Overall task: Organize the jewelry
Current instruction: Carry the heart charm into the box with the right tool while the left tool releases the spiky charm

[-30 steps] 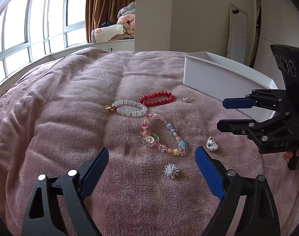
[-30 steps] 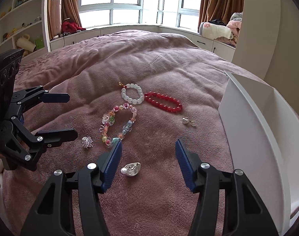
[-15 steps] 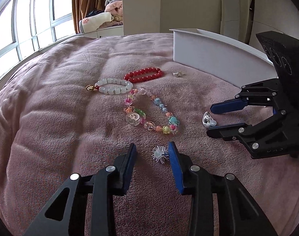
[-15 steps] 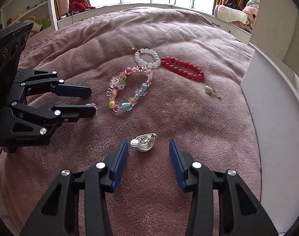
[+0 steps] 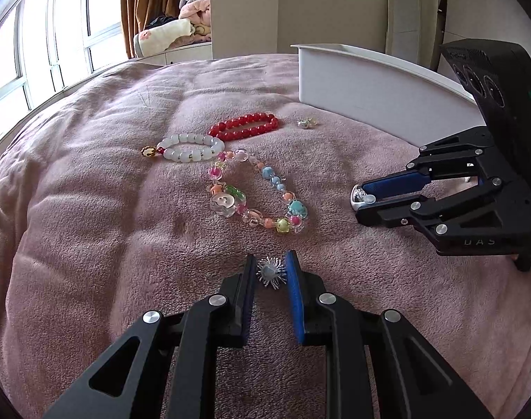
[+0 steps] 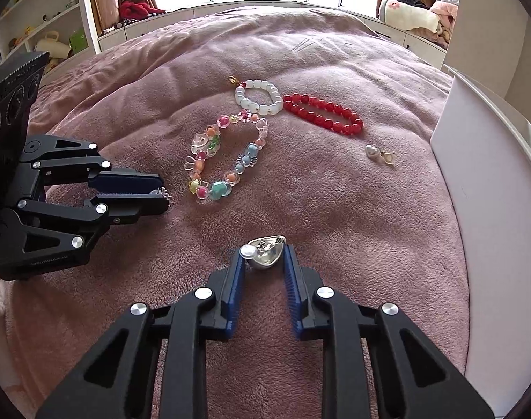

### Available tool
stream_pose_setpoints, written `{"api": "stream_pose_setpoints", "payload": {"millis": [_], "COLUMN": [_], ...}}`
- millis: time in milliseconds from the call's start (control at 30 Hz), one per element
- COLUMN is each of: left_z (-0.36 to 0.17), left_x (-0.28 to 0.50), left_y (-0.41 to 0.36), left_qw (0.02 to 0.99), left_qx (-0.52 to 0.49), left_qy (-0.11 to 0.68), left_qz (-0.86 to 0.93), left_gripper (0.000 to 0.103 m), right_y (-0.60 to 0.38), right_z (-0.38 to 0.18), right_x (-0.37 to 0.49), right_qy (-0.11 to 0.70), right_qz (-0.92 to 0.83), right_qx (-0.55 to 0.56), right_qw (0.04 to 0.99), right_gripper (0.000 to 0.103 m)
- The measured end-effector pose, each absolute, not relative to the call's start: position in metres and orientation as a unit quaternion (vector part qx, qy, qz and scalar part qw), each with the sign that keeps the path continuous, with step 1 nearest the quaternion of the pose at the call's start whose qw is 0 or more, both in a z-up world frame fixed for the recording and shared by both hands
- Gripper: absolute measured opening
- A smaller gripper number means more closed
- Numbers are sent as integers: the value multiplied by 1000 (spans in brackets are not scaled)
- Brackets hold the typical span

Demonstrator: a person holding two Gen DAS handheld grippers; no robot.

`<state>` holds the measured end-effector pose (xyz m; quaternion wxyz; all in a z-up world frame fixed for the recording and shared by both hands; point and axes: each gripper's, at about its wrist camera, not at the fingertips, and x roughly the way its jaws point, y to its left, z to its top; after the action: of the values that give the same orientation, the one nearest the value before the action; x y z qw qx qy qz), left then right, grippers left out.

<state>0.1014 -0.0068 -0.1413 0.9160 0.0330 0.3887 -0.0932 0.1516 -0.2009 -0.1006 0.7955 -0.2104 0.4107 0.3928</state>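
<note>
In the left wrist view, the left gripper has just closed its jaws on the spiky silver earring, pinned at the tips on the pink blanket. Ahead lies the multicoloured bead bracelet.

In the right wrist view, the right gripper has just clamped the silver heart earring; the white tray stands to its right.

Between the left tool's tips lies a spiky brooch on the bed. Ahead lie three bracelets; the right tool, to its right, grips an earring. Beyond stands a tray.
</note>
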Motion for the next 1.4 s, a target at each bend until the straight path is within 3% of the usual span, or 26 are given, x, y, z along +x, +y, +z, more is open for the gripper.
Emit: {"api": "stream_pose_setpoints", "payload": {"millis": [433, 1000, 1400], "left_z": [-125, -23, 23], "left_x": [102, 127, 166], "left_y": [-6, -41, -106], "left_qw": [919, 945, 949], "left_qx": [48, 81, 92], "left_qy": [384, 303, 269], "left_qz": [-70, -87, -132], "left_gripper": [22, 22, 22], "right_y": [-209, -275, -356], "right_z": [-58, 37, 61], "right_x": [151, 154, 173], "right_qy": [357, 240, 221], "right_qz": [391, 319, 229], "right_qx": [-201, -127, -73], "right_qw": [824, 908, 945], "right_gripper": [23, 23, 23]}}
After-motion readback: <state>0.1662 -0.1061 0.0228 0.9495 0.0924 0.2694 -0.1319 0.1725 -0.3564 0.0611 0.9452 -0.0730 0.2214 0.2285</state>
